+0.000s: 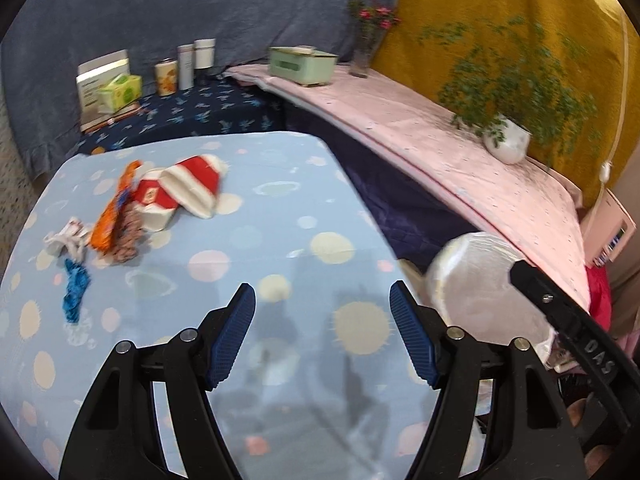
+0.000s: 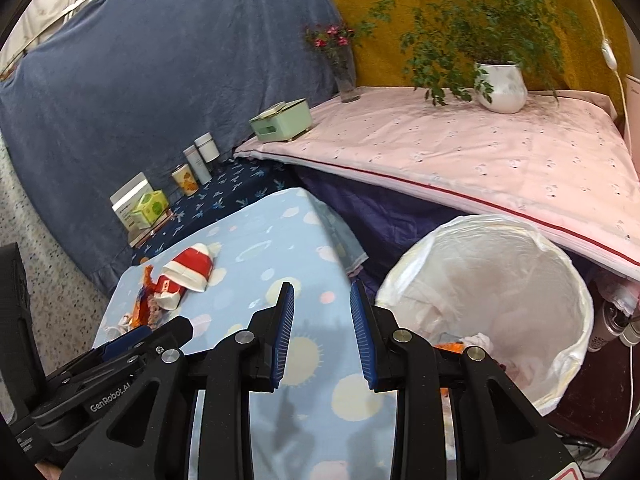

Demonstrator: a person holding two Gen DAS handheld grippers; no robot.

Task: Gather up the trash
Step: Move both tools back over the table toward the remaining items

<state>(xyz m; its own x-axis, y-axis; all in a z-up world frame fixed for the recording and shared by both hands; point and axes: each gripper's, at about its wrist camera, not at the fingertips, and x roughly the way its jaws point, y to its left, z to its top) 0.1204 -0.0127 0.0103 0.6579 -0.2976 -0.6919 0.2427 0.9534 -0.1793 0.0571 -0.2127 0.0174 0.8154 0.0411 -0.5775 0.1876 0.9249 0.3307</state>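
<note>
Here, the left gripper [image 1: 322,304] hangs above the blue table [image 1: 280,216], jaws spread, empty; the trash pile [image 1: 152,204] lies ahead to its left. The right gripper [image 2: 322,306], likewise agape and empty, has the lined bin [image 2: 568,280] just to its right.

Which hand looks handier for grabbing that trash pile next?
Probably the left claw: it is open, empty and faces the red-and-white carton and wrappers. The right claw sits nearer the bin.
</note>
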